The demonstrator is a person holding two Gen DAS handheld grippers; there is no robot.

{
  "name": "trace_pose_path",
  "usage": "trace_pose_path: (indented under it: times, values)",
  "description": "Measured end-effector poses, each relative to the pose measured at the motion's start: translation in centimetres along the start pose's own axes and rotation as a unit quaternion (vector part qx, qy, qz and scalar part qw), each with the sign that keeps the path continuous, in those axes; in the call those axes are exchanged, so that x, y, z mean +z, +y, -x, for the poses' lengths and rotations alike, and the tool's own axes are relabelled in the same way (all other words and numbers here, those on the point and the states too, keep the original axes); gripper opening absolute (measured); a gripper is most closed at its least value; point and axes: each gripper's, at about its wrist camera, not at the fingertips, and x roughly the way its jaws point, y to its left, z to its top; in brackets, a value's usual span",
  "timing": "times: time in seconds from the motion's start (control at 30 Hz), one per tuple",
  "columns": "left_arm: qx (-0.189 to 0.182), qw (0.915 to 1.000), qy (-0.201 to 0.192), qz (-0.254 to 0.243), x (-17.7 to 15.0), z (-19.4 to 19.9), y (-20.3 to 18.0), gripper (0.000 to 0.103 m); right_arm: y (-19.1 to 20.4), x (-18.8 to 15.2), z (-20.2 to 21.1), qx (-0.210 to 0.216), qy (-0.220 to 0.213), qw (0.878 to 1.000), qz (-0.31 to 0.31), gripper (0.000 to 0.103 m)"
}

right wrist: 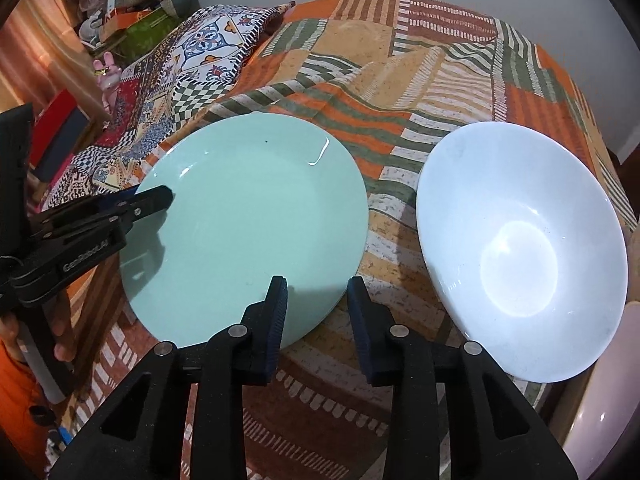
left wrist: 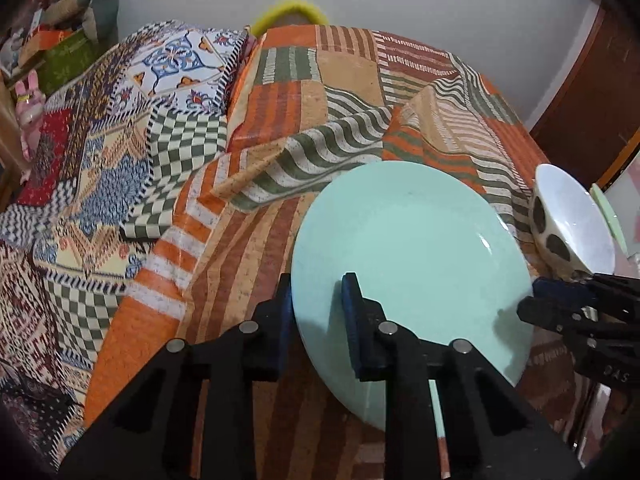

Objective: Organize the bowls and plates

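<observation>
Far left: a pink bunny figure [right wrist: 106,76] and a pile of clutter against the wall, then a folded patchwork quilt [left wrist: 132,128] lying on the striped orange bedspread [right wrist: 404,92] that covers the bed. Left gripper [left wrist: 318,312] has its fingers straddling the near-left rim of the mint-green plate [left wrist: 412,264], one blue pad [left wrist: 352,312] over the plate's top face, the other finger below the rim; jaws look closed down around the rim, but whether they are actually clamping it, can't tell. From the right wrist camera that same gripper [right wrist: 158,198] comes in from the left, its tip over the plate's [right wrist: 248,220] left edge. The plate sits tilted, left side raised, roughly mid-bed on the bedspread. Right gripper [right wrist: 318,320] is spread apart, holding nothing, hovering just above the plate's near-right rim: its left finger overlaps the rim, its right finger is over bare bedspread. In the left wrist view its tips [left wrist: 536,300] sit close to the plate's right edge. Right of the plate, near but apart, is the white bowl [right wrist: 520,248], tipped so its inside faces the camera; its outside shows dark oval spots [left wrist: 540,216]. A yellow ring-shaped object [left wrist: 292,10] peeks over the far edge of the bed.
</observation>
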Motion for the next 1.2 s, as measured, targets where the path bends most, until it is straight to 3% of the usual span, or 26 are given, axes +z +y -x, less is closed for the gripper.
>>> trace_pose_path:
  times: [0.33,0.77,0.87,1.03,1.2]
  values:
    - [-0.01,0.9998,0.011,-0.016,-3.5,2.4,0.0,0.023,0.3,-0.9,0.0,0.01,0.006,1.0,0.006,0.027]
    - [-0.017,0.9998,0.009,0.01,-1.7,0.9,1.0,0.023,0.7,-0.3,-1.1,0.002,0.01,1.0,0.01,0.026]
    - [-0.013,0.9998,0.012,0.012,-1.8,1.1,1.0,0.023,0.3,-0.4,-0.8,0.017,0.016,1.0,0.0,0.023]
    - [-0.01,0.9999,0.012,0.004,-2.7,2.6,0.4,0.023,0.4,-1.1,0.3,0.025,0.011,1.0,-0.003,0.02]
    - [-0.011,0.9998,-0.015,-0.008,-3.5,6.0,-1.2,0.023,-0.1,-2.0,3.2,0.04,-0.01,0.999,-0.012,0.02]
